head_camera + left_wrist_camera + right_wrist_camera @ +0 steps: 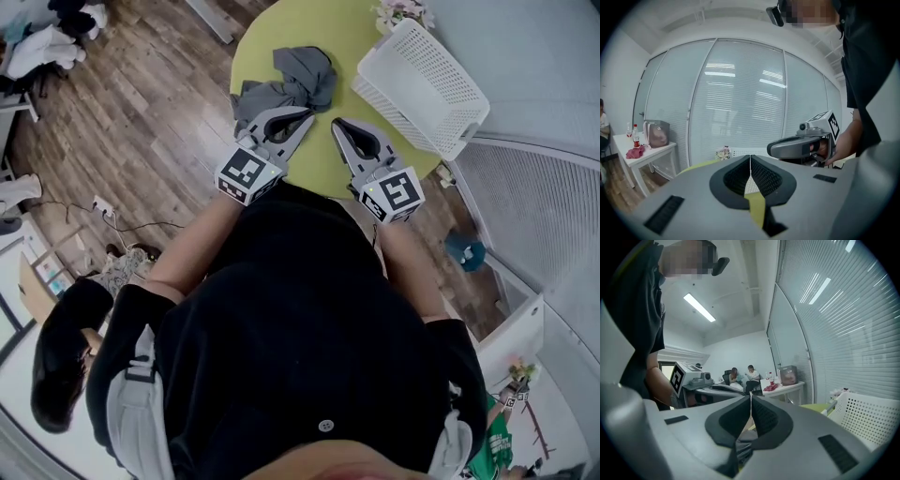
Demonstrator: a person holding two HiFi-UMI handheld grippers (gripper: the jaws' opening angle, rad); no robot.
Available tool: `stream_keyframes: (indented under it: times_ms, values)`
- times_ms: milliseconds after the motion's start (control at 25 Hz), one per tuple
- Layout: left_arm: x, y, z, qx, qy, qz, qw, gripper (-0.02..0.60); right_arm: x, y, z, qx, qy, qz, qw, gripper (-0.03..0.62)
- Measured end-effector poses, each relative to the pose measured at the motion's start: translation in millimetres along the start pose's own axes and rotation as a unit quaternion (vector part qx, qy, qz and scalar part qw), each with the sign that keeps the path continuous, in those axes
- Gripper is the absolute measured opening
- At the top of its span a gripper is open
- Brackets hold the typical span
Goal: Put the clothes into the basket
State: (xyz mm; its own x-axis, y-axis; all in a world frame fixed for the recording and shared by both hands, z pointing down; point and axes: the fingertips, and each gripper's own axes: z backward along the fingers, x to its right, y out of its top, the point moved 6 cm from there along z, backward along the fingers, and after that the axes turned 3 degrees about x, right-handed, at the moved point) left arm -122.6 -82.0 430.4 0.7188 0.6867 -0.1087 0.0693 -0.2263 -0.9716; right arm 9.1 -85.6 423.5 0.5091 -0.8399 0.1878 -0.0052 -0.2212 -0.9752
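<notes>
A crumpled grey garment (292, 82) lies on the round yellow-green table (352, 37). A white perforated basket (424, 86) stands tilted at the table's right edge. My left gripper (307, 118) points at the near edge of the garment, its tips close to the cloth, jaws shut and empty. My right gripper (337, 126) hovers over bare tabletop just right of it, also shut with nothing held. In the left gripper view the shut tips (750, 157) meet in front of the basket. The right gripper view shows its shut tips (750, 396) above grey cloth (743, 446).
A small bunch of flowers (401, 11) sits at the table's far edge by the basket. White blinds (534, 56) curve along the right. Wooden floor (141, 122) with cables lies to the left. Two people sit at a desk (740, 378) across the room.
</notes>
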Motion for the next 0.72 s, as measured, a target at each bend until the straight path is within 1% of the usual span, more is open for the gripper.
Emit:
stream_keyframes:
  times_ms: [240,400,480,600,720]
  values:
    - [-40.2,-33.6,-16.7,-0.048,-0.026,0.002,0.9985,0.011,16.6,-21.2,-34.9,-0.015,-0.032,-0.014,0.999,0.026]
    - [-63.2,-57.1,-30.8,-0.087,-0.026,0.008,0.9958,0.012,28.5,-37.4,-53.7,-0.028,-0.051,-0.026,0.998,0.026]
    - [-71.9,-72.3,-37.4,-0.114,-0.030,0.013,0.9930,0.014,32.6,-44.5,-60.4,-0.035,-0.059,-0.032,0.997,0.026]
    - [-80.7,-95.9,-47.0,-0.156,-0.039,0.025,0.9867,0.044,36.8,-53.2,-67.5,-0.045,-0.073,-0.043,0.995,0.026]
    - [-89.4,-119.4,-59.4,-0.195,-0.038,0.024,0.9797,0.093,43.0,-59.3,-71.7,-0.050,-0.085,-0.053,0.994,0.026]
